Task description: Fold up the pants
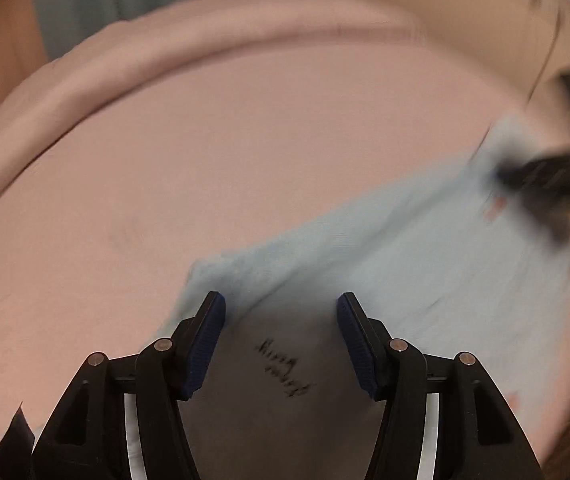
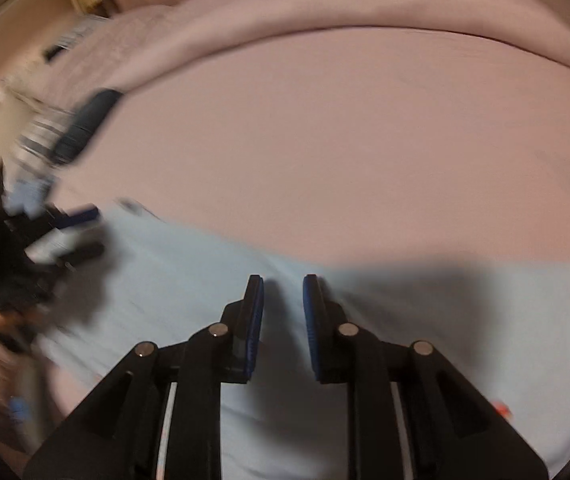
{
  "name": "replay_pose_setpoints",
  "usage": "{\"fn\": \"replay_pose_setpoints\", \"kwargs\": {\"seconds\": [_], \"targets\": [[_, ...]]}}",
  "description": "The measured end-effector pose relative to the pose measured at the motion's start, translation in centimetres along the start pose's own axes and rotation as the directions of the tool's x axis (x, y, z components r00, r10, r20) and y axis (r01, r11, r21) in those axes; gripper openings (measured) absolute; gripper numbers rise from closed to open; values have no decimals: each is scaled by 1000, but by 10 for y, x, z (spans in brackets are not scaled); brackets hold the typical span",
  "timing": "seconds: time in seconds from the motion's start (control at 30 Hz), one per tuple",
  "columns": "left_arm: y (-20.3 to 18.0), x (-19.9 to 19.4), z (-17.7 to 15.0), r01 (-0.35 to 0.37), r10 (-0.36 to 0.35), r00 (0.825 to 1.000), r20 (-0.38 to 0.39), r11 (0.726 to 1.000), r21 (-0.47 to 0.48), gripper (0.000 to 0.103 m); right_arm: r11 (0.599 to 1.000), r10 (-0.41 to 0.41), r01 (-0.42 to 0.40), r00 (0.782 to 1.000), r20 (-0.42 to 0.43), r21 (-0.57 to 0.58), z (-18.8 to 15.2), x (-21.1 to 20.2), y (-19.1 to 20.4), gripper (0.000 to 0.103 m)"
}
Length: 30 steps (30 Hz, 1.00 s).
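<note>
1. The light blue pants (image 1: 425, 272) are being seen spread on a pink bed sheet (image 1: 245, 152), filling the lower right of the left wrist view and the lower half of the right wrist view (image 2: 189, 280).
2. The left gripper (image 1: 281, 312) is being held over a corner of the garment at the bottom centre of its frame, with its jaws standing about half apart and nothing being pinched between the blue pads (image 1: 209, 340); shaded fabric with dark printed lettering (image 1: 285, 368) is being seen in the gap below.
3. The right gripper (image 2: 283, 292) is being held over the pants at the bottom centre of its frame, with its jaws only a narrow gap apart; no cloth is being clamped between its pads (image 2: 255, 320).
4. The right gripper (image 1: 545, 176) is also being shown, heavily blurred, at the right edge of the left wrist view, at the far edge of the pants; whether fabric is being touched there cannot be told.
5. The left gripper (image 2: 45, 240) is being shown, blurred, at the left edge of the right wrist view, beside the garment's edge.
6. A rolled pink blanket (image 2: 325, 4) is being seen along the top of the sheet.
</note>
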State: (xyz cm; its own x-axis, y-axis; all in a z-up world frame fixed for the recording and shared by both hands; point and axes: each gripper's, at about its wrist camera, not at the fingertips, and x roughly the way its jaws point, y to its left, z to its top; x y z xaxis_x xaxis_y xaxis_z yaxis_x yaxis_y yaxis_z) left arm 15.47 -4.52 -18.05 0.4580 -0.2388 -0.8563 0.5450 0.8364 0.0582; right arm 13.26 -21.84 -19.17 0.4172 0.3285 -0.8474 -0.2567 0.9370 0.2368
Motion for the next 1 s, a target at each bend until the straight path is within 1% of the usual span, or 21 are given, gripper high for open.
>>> {"fn": "replay_pose_setpoints", "kwargs": {"seconds": [0.03,0.07,0.1,0.17,0.2,0.27,0.3,0.33,0.37,0.4,0.47,0.57,0.63,0.7,0.77,0.8,0.83,0.87,0.9,0.93,1.0], "targets": [[-1,-4,-2,1,-1,1000,28,1000,-5,59,999,-41,41,999,20,9,-13,-6,-13,14],[2,-8,-3,13,-12,1000,22,1000,-21,59,992,-121,120,992,18,40,-24,-12,-28,14],[9,-12,-6,32,-32,999,-2,998,-52,59,986,-155,153,987,30,72,-34,-22,-44,14],[13,-19,-9,36,-38,999,-31,996,-78,59,972,-148,136,988,48,194,-54,-47,-85,13],[13,-24,-11,27,-31,999,-43,996,-87,59,950,-151,131,987,50,285,-66,-62,-110,15],[4,-38,-19,7,-12,999,-45,995,-102,59,891,-257,216,965,50,399,-87,-94,-145,17],[-2,-51,-23,24,-27,999,-24,994,-109,59,872,-278,221,958,71,437,-95,-108,-154,21],[-7,-56,-24,49,-49,999,0,992,-116,59,853,-272,184,956,114,489,-105,-125,-163,25],[-15,-63,-26,77,-74,997,25,989,-124,59,832,-250,123,954,167,540,-115,-138,-171,35],[-24,-69,-24,118,-111,992,55,984,-135,60,803,-226,52,948,222,594,-127,-150,-178,52],[-44,-76,-20,228,-212,971,108,961,-158,63,758,-205,-16,943,261,652,-144,-156,-182,56],[-72,-65,-1,399,-375,916,143,894,-203,63,700,-99,-154,946,308,698,-159,-134,-184,56],[-91,-51,6,488,-466,873,147,830,-271,63,675,-67,-203,940,334,709,-157,-117,-184,56],[-103,-42,5,543,-526,837,151,765,-346,63,675,-94,-199,932,351,711,-146,-105,-182,53],[-104,-32,3,568,-568,811,139,708,-419,63,670,-140,-172,926,351,722,-137,-97,-184,51],[-105,-25,4,572,-592,796,127,668,-475,64,663,-160,-168,920,358,729,-132,-93,-185,47],[-104,-18,2,570,-601,790,123,646,-507,64,662,-170,-171,914,369,730,-127,-91,-180,46],[-95,-13,0,572,-609,783,126,626,-531,64,662,-169,-177,912,375,728,-122,-87,-180,38],[-87,-13,-3,583,-623,769,143,593,-555,64,664,-167,-177,912,375,727,-118,-83,-179,21],[-81,-18,-8,592,-633,758,155,570,-570,64,666,-154,-189,912,381,722,-115,-79,-177,10],[-70,-24,-10,598,-646,745,168,534,-598,64,658,-142,-204,912,385,725,-118,-82,-178,8]]}}
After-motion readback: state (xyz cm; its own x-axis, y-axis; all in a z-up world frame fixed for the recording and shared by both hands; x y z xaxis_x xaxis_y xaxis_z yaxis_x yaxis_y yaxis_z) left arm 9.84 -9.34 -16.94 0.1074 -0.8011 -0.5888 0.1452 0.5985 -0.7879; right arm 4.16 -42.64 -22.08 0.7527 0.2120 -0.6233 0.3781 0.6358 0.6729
